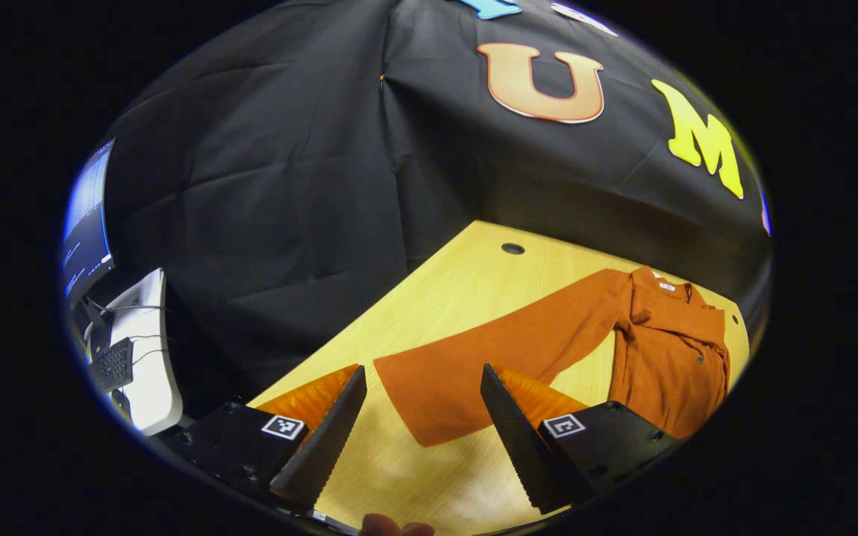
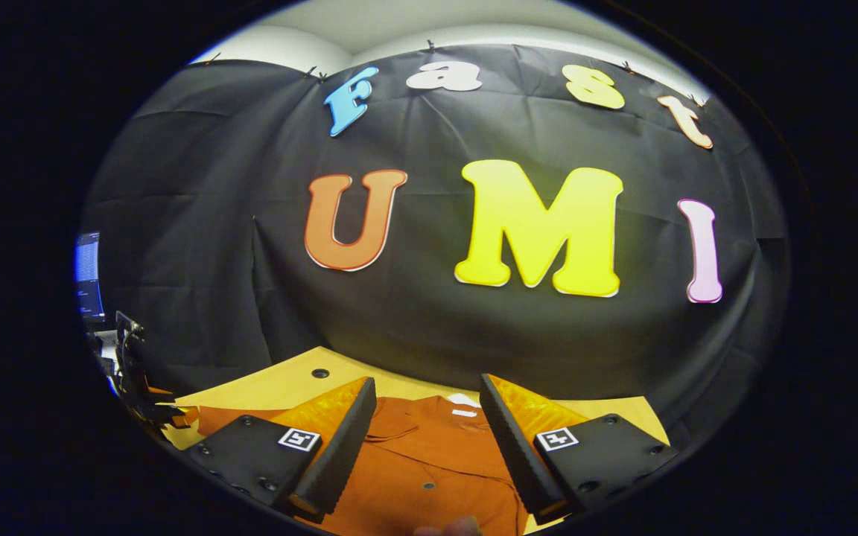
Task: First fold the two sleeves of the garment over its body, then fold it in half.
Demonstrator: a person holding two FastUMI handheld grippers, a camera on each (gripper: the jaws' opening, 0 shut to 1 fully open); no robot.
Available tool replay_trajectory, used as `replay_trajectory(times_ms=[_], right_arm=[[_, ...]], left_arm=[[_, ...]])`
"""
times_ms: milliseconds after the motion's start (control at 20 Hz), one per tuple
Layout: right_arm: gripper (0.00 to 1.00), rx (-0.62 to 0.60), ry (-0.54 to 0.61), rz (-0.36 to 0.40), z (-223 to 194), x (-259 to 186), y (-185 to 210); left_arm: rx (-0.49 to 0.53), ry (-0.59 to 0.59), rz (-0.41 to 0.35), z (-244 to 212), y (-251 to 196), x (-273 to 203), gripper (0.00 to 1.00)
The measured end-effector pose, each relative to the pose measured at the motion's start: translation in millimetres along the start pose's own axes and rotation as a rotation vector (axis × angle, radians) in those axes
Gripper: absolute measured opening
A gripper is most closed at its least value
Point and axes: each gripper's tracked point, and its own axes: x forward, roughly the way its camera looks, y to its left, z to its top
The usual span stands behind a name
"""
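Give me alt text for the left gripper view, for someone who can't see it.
An orange long-sleeved shirt lies on a light wooden table, one sleeve stretched out flat toward the camera. The left tongs hang open just above the sleeve's cuff, gripping nothing.

A rust-orange garment (image 1: 660,350) is lying at lower right on a pale yellow wood-grain bench (image 1: 444,298); a screen (image 1: 85,216) is glowing blue at the left edge, above a white stand (image 1: 150,350).

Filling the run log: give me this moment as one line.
stage: pre-grasp | left gripper: open above cuff of spread sleeve | right gripper: open over shirt collar | table: shirt flat, nothing gripped
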Motion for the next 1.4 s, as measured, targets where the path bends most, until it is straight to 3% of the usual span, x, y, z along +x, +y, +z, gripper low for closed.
replay_trajectory(times_ms=[500,700,1050,1100,1150,1250,1300,1350,1400], right_arm=[[0.9,-0.006,0.067,-0.192,-26,-47,-81],[0.9,-0.02,0.079,-0.217,-30,-54,-90],[0.9,-0.001,0.119,-0.192,-41,-53,-89],[0.89,0.005,0.119,-0.191,-41,-53,-91],[0.89,0.007,0.119,-0.194,-40,-53,-93],[0.89,0.012,0.114,-0.195,-37,-54,-97],[0.89,0.014,0.112,-0.194,-36,-55,-99],[0.89,0.013,0.111,-0.196,-35,-56,-101],[0.89,0.012,0.111,-0.198,-35,-58,-103]], left_arm=[[-0.009,0.149,0.04,-43,5,51,1.0],[-0.049,0.151,0.062,-46,4,54,1.0],[-0.096,0.138,0.133,-45,-4,58,1.0],[-0.083,0.137,0.128,-44,-8,57,0.94],[-0.077,0.132,0.123,-44,-14,59,0.77],[-0.067,0.129,0.121,-42,-24,61,0.34],[-0.055,0.132,0.136,-41,-23,60,0.34],[-0.028,0.14,0.147,-41,-23,61,0.1],[-0.002,0.15,0.141,-40,-24,61,0.07]])
